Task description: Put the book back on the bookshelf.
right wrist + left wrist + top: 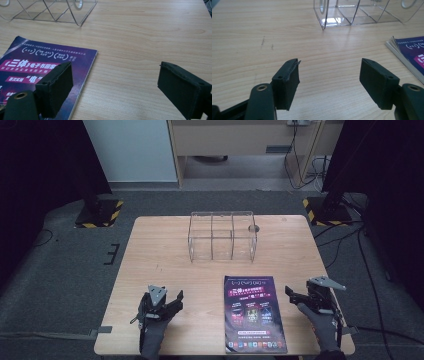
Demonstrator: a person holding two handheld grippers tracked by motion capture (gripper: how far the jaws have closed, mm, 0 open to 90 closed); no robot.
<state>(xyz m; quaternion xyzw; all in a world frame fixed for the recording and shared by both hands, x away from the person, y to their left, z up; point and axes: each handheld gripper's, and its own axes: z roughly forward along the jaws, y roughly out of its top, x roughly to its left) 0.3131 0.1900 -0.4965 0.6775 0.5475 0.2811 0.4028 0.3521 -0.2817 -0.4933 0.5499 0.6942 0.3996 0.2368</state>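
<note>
I keep both grippers, left gripper and right gripper, released and empty. The book lies flat between them; its thin edge probably slips from a shallow pinch.

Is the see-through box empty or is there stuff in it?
Empty. Through the clear box's walls, each compartment shows just bare floor and the wooden table beneath.

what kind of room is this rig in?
Probably a lab or office set up for recording: a wooden table on grey carpet, hazard-striped stand bases, loose cables, and office furniture behind.
</note>
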